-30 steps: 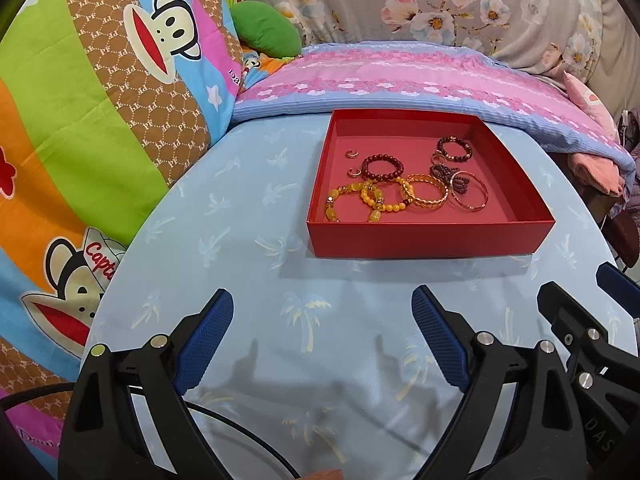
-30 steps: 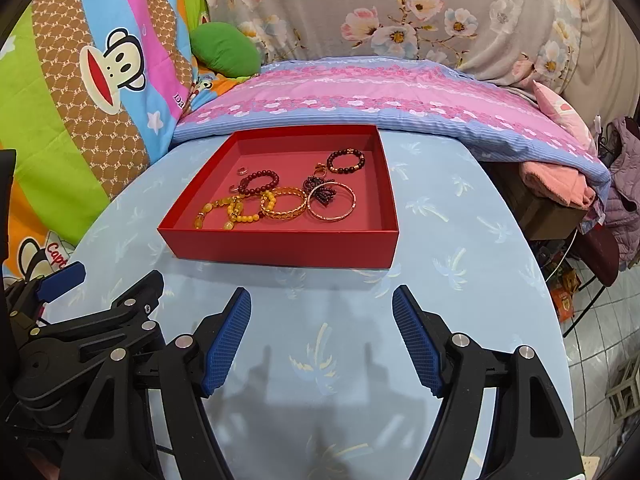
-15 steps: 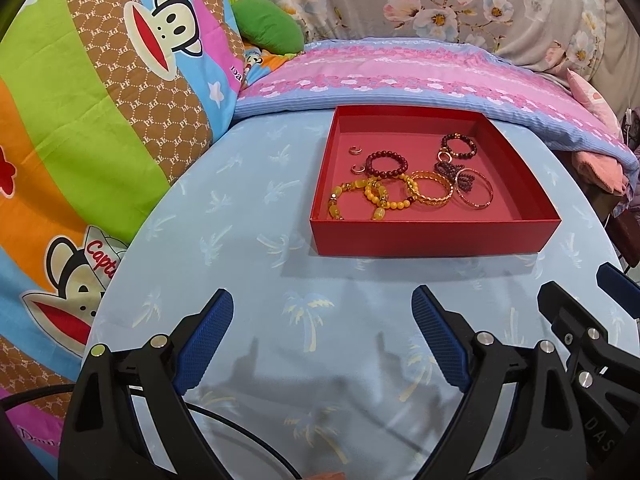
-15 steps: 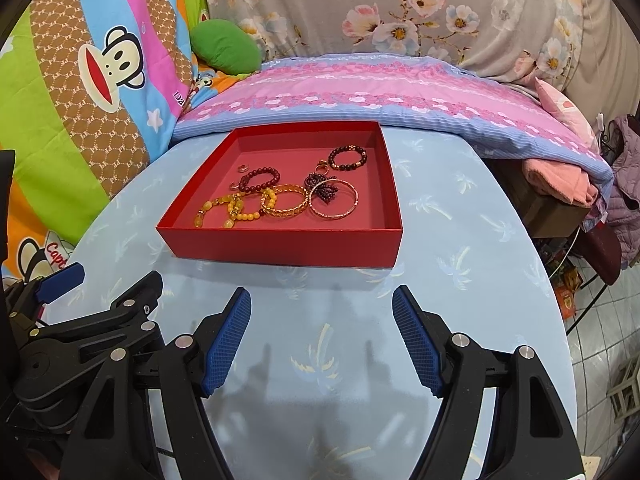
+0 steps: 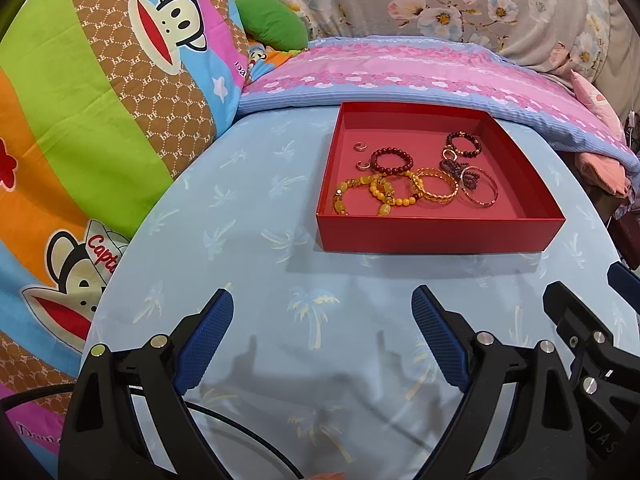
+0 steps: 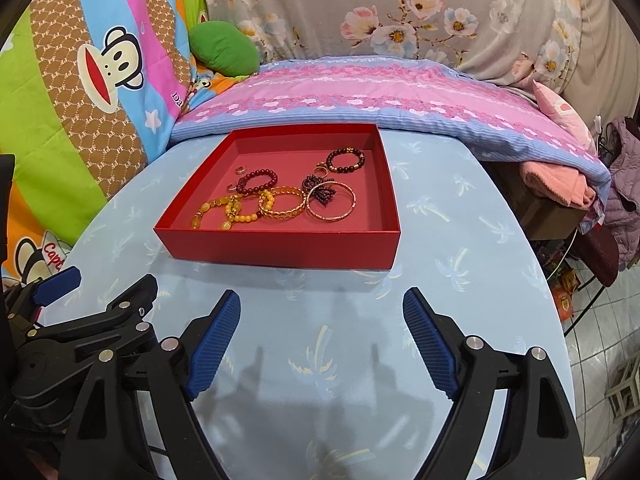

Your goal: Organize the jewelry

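Floral sofa, tiled floor (perhaps grey)

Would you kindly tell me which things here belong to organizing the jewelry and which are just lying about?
For the job:
- red tray
- beaded bracelets
- gold bangle
- small rings
- left gripper, right gripper, both open and empty

Just lying about:
- green cushion
- monkey-print quilt
- pink blanket

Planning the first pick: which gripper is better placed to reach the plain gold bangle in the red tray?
Probably right: the plain gold bangle lies at the red tray's right side, nearer the right gripper. Both grippers are open and empty.
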{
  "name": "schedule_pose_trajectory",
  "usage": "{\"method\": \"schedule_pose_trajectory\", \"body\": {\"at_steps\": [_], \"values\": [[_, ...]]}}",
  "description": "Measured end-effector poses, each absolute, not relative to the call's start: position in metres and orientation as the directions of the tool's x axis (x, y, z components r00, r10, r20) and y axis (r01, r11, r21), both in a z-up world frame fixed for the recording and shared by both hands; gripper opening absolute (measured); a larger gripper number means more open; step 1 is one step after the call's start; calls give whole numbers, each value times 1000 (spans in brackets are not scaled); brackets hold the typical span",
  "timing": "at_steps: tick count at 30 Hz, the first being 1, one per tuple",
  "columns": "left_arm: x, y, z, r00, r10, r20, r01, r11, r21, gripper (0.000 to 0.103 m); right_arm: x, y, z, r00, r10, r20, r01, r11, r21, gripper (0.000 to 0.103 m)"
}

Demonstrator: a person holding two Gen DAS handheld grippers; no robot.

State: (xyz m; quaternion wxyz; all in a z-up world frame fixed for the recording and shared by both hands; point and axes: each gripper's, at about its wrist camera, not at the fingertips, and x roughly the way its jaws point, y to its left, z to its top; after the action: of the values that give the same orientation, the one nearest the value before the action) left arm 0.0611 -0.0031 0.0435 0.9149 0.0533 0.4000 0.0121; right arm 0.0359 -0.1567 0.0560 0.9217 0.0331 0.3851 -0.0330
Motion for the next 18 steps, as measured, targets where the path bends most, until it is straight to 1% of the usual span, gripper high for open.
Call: {"method": "schedule_pose_trajectory", "body": {"at_steps": [10, 12, 14, 18], "values": [[60, -2, 40, 672, 69, -737, 19, 994, 109, 86, 37, -159, 51, 678, -30, -735, 87, 995, 39, 86], [60, -1, 39, 672, 70, -737, 16, 994, 109, 86, 37, -160, 50, 680, -35, -732, 88, 995, 35, 89], [61, 0, 39, 670, 71, -738, 11, 994, 106, 86, 37, -161, 50, 684, -38, -729, 93, 995, 35, 97], [61, 1, 38, 670, 72, -739, 11, 994, 107, 86, 37, -159, 50, 686, -36, -727, 89, 995, 34, 97]]}}
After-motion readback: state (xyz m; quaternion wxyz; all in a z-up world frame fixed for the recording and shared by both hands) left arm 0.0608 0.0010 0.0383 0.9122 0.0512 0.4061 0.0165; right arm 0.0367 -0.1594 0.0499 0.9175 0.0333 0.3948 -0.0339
